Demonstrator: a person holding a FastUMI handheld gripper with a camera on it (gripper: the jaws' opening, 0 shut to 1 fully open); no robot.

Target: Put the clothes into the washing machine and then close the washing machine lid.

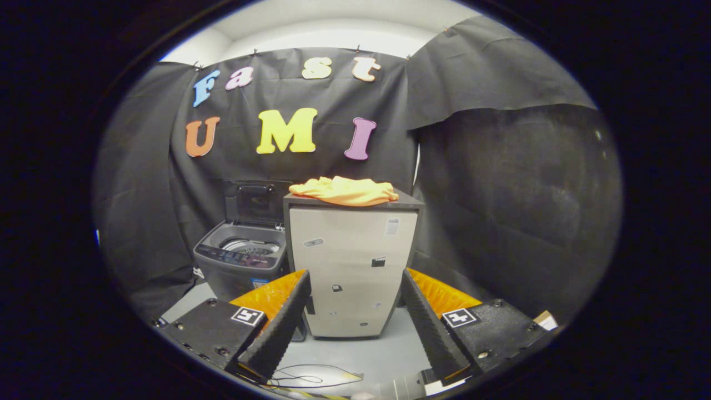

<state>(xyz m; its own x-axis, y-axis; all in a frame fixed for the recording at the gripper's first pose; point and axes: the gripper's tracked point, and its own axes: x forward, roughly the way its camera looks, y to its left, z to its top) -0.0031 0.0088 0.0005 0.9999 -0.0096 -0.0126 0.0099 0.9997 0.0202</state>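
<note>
An orange garment [344, 190] lies crumpled on top of a tall beige cabinet [355, 266], well beyond my fingers. To the cabinet's left stands a grey top-loading washing machine [241, 261] with its lid [253, 203] raised upright against the wall, the drum opening showing. My gripper [355, 283] is open, its fingers spread wide with nothing between them, and the cabinet front shows through the gap.
Black cloth walls close in the booth at the back and on both sides. Grey floor [361, 355] runs from the fingers to the cabinet's foot, with a thin cable [303, 380] lying on it close by.
</note>
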